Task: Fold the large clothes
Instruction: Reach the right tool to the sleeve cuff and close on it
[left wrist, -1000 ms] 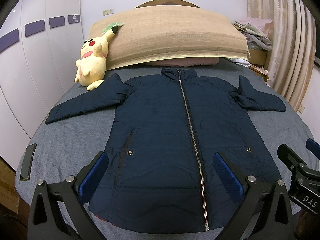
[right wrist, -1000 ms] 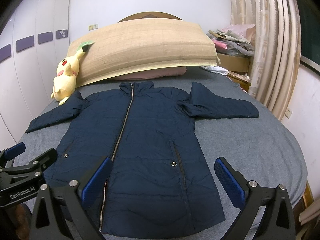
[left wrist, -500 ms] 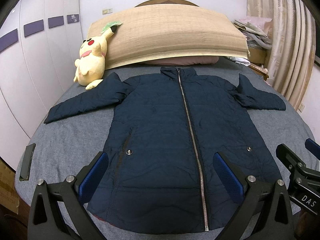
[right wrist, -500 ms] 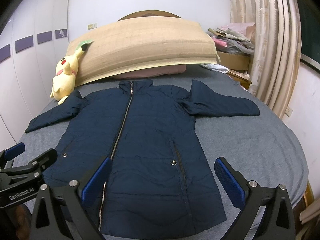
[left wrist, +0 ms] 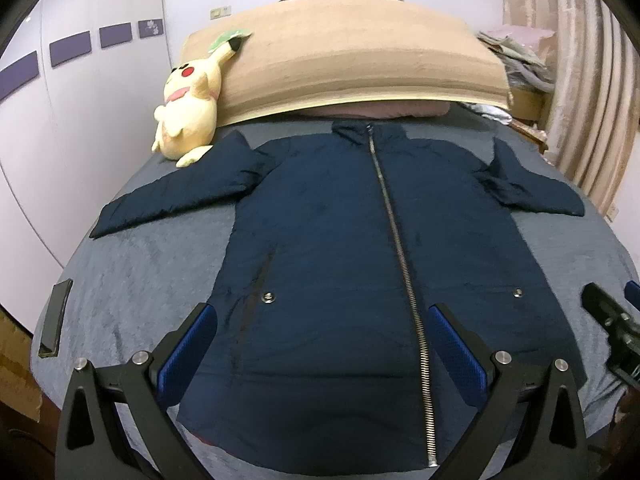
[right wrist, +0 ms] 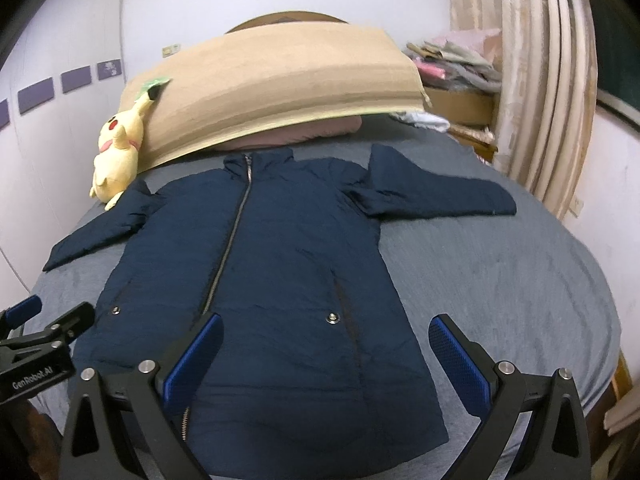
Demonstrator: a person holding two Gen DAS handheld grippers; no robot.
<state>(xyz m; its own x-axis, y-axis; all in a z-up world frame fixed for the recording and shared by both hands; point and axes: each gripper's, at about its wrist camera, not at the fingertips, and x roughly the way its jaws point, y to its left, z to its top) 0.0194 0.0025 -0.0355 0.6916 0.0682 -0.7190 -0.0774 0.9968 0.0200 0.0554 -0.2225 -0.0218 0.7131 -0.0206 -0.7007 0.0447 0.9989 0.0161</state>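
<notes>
A navy zip-up jacket (left wrist: pixel 340 240) lies flat, front up, on a grey bed (left wrist: pixel 152 280), both sleeves spread outward. Its collar points to the headboard and its hem is near me. My left gripper (left wrist: pixel 320 320) hovers open over the jacket's lower left part, nothing between its blue pads. In the right wrist view the same jacket (right wrist: pixel 280 260) fills the centre, and my right gripper (right wrist: pixel 326 330) hangs open above its lower right part, holding nothing. Each gripper shows at the edge of the other's view.
A yellow plush toy (left wrist: pixel 188 116) leans at the bed's far left by a tan rolled mat (left wrist: pixel 352 64). A dark flat object (left wrist: pixel 56 320) lies on the bed's left edge. Curtains (right wrist: pixel 540 80) and piled clothes (right wrist: pixel 456 60) stand at the right.
Both views have tilted slightly and crept forward over the jacket. The jacket has not moved and both grippers stay open.
</notes>
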